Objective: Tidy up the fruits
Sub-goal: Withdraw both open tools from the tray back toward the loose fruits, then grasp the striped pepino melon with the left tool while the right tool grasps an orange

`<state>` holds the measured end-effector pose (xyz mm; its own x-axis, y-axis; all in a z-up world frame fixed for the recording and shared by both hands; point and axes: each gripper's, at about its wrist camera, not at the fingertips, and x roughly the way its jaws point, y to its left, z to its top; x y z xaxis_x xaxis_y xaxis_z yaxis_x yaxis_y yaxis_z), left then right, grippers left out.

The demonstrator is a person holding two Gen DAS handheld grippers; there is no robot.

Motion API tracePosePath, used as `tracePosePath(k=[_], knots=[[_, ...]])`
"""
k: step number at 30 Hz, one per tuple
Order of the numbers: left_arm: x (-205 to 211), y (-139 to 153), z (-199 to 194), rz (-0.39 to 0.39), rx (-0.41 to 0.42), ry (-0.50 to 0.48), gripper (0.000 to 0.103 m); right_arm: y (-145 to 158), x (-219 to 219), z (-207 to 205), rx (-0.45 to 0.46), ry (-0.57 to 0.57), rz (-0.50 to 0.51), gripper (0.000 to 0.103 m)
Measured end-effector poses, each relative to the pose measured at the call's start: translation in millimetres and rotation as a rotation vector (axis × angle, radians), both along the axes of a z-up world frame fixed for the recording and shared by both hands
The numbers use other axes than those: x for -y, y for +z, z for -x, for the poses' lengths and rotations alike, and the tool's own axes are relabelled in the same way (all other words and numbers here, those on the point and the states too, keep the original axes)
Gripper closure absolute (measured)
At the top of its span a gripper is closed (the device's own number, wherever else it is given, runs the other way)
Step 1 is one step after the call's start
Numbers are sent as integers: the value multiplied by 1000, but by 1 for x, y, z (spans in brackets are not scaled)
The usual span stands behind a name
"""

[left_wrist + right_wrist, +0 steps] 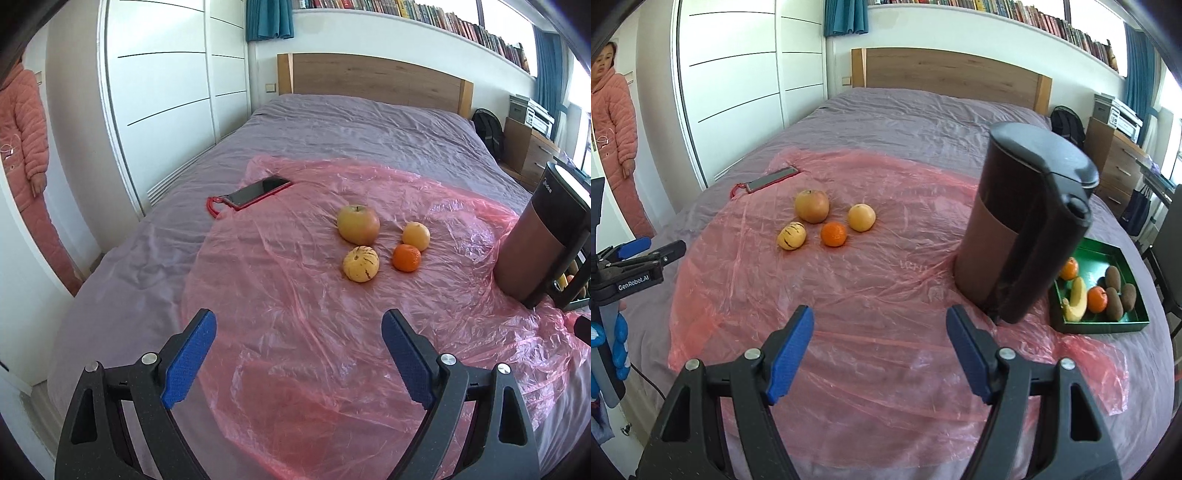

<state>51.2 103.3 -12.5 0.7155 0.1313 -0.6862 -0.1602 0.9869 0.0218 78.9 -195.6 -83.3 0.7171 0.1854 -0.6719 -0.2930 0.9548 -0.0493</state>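
I see both tools gaping, empty | fruit cluster [380,240] dead ahead of left tool [299,354] | left nearer | green tray [1108,325] right of right tool [881,349]

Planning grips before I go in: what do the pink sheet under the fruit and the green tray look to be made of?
Pink sheet: thin plastic film, probably; translucent, glossy, full of fine crinkles, likely slippery and easy to snag. Green tray: rigid with straight walls and a smooth, slightly shiny finish; plastic, lacquered card or metal, I cannot tell which.
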Motion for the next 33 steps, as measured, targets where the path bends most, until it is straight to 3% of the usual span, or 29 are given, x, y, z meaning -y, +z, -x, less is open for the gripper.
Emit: tracePosePath(k=[7,17,21,23,28,33], knots=[[19,-27,-66,15,-64,-119,15,-28,-34,-59,-52,42,-27,2],[29,-92,-160,6,-170,-174,20,-79,-65,-141,-132,67,-53,2],[25,-111,-179,26,-201,-209,32,-97,-74,-171,-157,61,-87,2],[22,-119,-184,54,-216,-229,42,-105,-78,-183,-176,57,-119,2],[13,-126,-189,118,-214,-279,44,-123,-96,-211,-211,61,-161,6],[14,-123,-197,129,-202,-336,44,-132,-108,-229,-234,64,-197,22]])
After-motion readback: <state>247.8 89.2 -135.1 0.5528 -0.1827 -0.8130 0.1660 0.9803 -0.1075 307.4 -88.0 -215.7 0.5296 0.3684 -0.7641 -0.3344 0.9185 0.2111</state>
